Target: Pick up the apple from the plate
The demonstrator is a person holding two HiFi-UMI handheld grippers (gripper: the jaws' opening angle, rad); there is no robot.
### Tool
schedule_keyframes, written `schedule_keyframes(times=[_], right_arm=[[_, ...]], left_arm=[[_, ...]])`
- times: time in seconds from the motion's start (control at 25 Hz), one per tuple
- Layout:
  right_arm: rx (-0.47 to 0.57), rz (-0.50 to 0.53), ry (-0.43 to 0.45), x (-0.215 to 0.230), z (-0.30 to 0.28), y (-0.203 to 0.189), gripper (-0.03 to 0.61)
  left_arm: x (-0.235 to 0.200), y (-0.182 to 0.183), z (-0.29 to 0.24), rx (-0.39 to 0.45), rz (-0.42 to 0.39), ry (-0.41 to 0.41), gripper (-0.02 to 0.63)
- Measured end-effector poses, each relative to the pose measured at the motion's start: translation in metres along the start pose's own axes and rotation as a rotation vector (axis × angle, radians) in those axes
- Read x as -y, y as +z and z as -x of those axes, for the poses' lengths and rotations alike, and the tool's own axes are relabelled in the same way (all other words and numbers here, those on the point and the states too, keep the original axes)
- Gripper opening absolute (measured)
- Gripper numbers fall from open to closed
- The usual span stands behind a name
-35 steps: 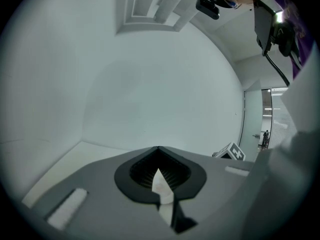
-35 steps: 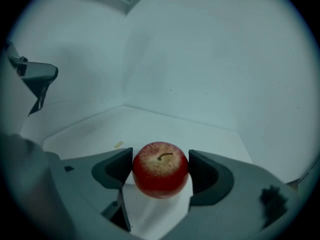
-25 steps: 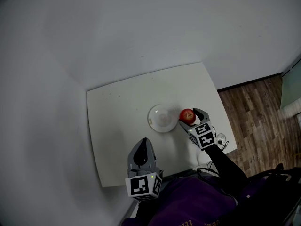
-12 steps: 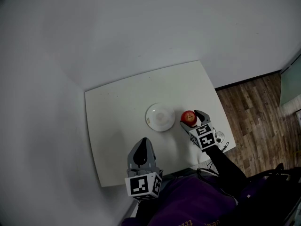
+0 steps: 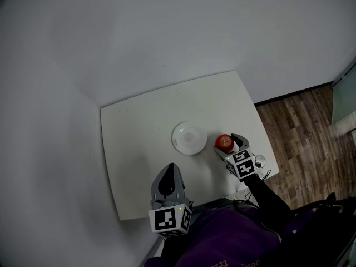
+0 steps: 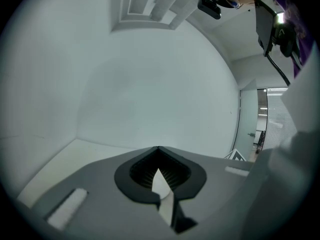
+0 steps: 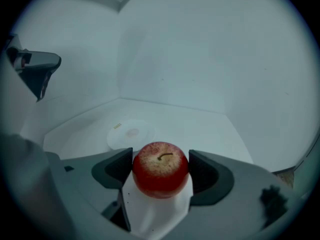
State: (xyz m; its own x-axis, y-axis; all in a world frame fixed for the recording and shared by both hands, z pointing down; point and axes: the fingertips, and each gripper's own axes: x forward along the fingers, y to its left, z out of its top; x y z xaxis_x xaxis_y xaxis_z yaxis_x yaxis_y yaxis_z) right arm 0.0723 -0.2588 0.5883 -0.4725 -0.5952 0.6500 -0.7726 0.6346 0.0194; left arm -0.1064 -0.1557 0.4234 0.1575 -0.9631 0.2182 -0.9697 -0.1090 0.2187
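Over the white table (image 5: 133, 132), just right of the bare white plate (image 5: 183, 133), clamps the right gripper (image 5: 227, 145) onto the sides of the red apple (image 7: 160, 168), stem up and off the plate, with the left gripper (image 5: 167, 177) pressed together on nothing, nearer and well left.

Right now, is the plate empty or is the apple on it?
Empty: plate bare; the apple sits in the right claw beside it.

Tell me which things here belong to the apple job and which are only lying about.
Belong to the job:
apple, held in the right gripper
plate, empty

Lying about:
left gripper, shut on nothing
small clear object by the table edge
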Motion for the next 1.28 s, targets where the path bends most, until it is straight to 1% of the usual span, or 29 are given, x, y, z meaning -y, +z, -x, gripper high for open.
schedule_keyframes(times=[0.24, 0.44, 0.6, 0.72, 0.92, 1.04, 1.08, 1.16, 1.28], right_arm=[[-0.001, -0.018, 0.013, -0.002, -0.002, -0.008, 0.364], [0.024, -0.053, 0.023, -0.001, -0.003, -0.008, 0.365], [0.061, -0.023, 0.027, -0.002, 0.004, -0.001, 0.365], [0.121, -0.027, 0.012, 0.001, 0.019, 0.015, 0.365], [0.283, -0.064, -0.026, 0.013, 0.056, 0.054, 0.364], [0.343, -0.082, -0.056, 0.020, 0.075, 0.072, 0.352], [0.361, -0.079, -0.076, 0.022, 0.081, 0.077, 0.296], [0.389, -0.066, -0.118, 0.026, 0.089, 0.082, 0.029], [0.397, -0.059, -0.128, 0.025, 0.094, 0.087, 0.012]], left_arm=[[0.002, -0.001, -0.002, -0.004, -0.006, -0.009, 0.005], [0.002, -0.001, -0.003, -0.005, -0.005, -0.007, 0.005], [0.002, 0.000, -0.003, -0.003, -0.009, -0.011, 0.005], [0.001, 0.000, -0.002, 0.002, -0.010, -0.013, 0.005], [0.001, 0.001, 0.000, 0.002, -0.008, -0.007, 0.006], [0.001, 0.002, 0.001, 0.001, -0.005, -0.002, 0.005], [0.001, 0.003, 0.001, 0.002, -0.005, -0.002, 0.005], [0.000, 0.003, 0.002, 0.005, -0.006, -0.002, 0.005], [-0.001, 0.003, 0.002, 0.010, -0.007, -0.008, 0.005]])
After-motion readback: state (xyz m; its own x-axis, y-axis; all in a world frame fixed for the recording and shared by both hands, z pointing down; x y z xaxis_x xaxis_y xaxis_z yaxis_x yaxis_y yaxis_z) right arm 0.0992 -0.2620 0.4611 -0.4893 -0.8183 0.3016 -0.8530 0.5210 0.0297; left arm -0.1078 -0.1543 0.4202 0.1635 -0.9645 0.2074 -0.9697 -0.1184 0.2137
